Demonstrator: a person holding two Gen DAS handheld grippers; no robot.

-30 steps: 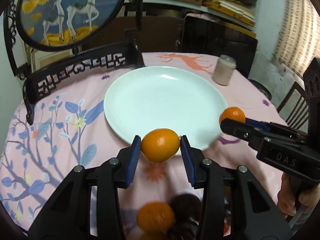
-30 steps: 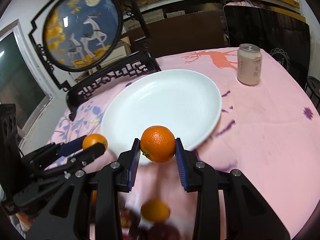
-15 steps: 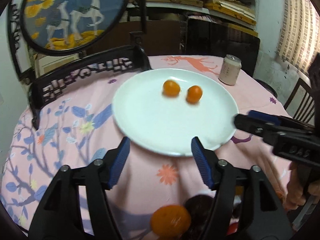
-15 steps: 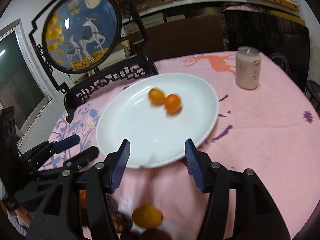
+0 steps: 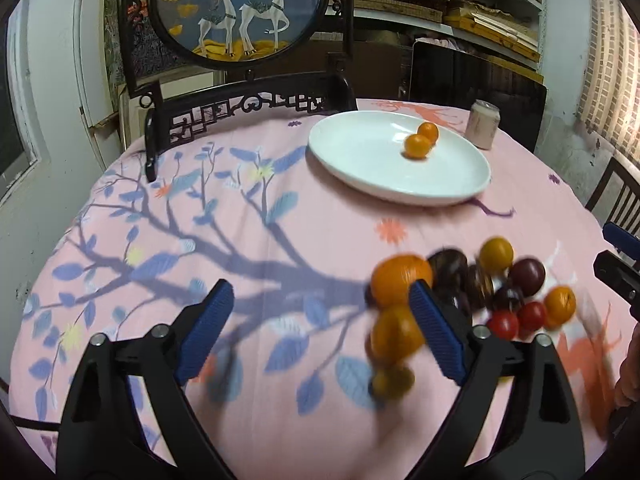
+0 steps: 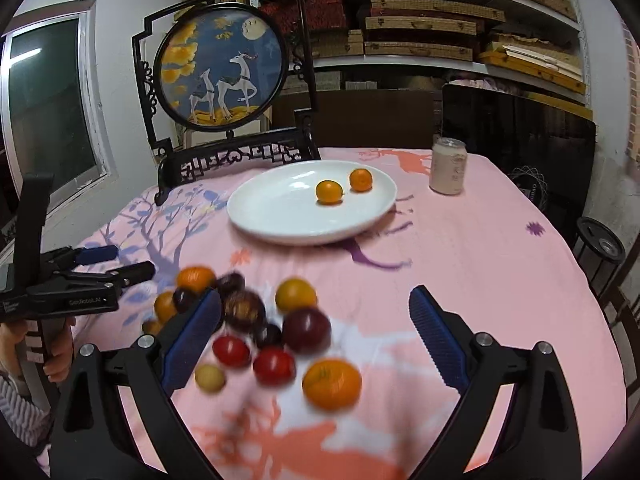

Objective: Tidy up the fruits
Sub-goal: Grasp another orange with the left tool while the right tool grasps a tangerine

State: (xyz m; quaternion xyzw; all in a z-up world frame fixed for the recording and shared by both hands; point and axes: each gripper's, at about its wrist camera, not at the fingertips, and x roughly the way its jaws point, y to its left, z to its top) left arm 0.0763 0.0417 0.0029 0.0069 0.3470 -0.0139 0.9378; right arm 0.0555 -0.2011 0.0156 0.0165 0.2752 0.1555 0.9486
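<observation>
Both the left gripper (image 5: 320,328) and right gripper (image 6: 316,332) hold their jaws wide apart and empty, fruit pile (image 6: 256,328) just ahead, two oranges (image 6: 329,192) on the plate (image 6: 280,216) beyond.

The left gripper (image 5: 320,330) hangs low over the near side of the table with its jaws spread wide, nothing between its blue pads (image 5: 206,330). The right gripper (image 6: 316,334) hangs likewise, its jaws wide apart and empty. Seen from the right wrist view, the person's left hand (image 6: 56,350) grips the handle at the near left edge.
</observation>
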